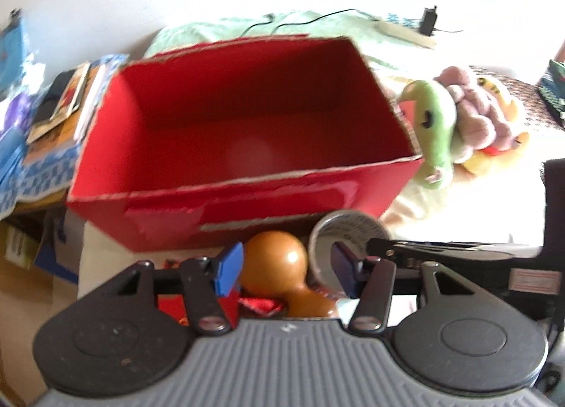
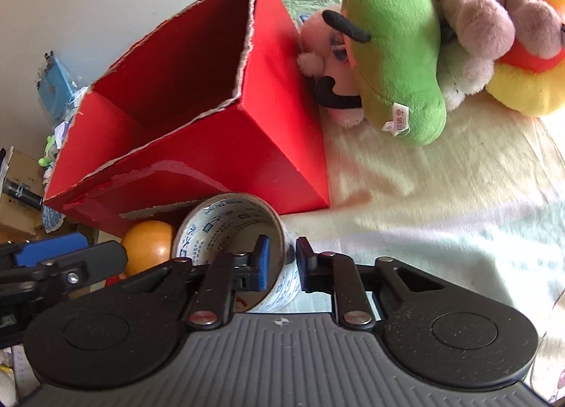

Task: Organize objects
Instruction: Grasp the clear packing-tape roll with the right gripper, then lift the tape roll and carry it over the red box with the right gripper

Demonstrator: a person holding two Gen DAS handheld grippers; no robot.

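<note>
An open red cardboard box [image 1: 247, 145] stands empty on the bed, its near wall torn. Just in front of it lie a brown gourd-shaped wooden piece [image 1: 275, 265] and a roll of printed tape [image 1: 349, 230]. My left gripper [image 1: 286, 271] is open, and the gourd's round head sits between its blue pads, close to the left one. In the right wrist view my right gripper [image 2: 282, 264] is shut on the wall of the tape roll [image 2: 229, 226], one finger inside the ring and one outside. The gourd [image 2: 150, 248] shows to its left, beside the box [image 2: 197, 131].
A pile of plush toys lies right of the box: green [image 2: 395, 53], pink [image 2: 332, 53], purple [image 2: 487, 7], yellow [image 2: 522, 82]. Cream blanket [image 2: 423, 195] spreads to the right. Books and papers [image 1: 60, 106] crowd the left. A black cable [image 1: 300, 20] runs behind the box.
</note>
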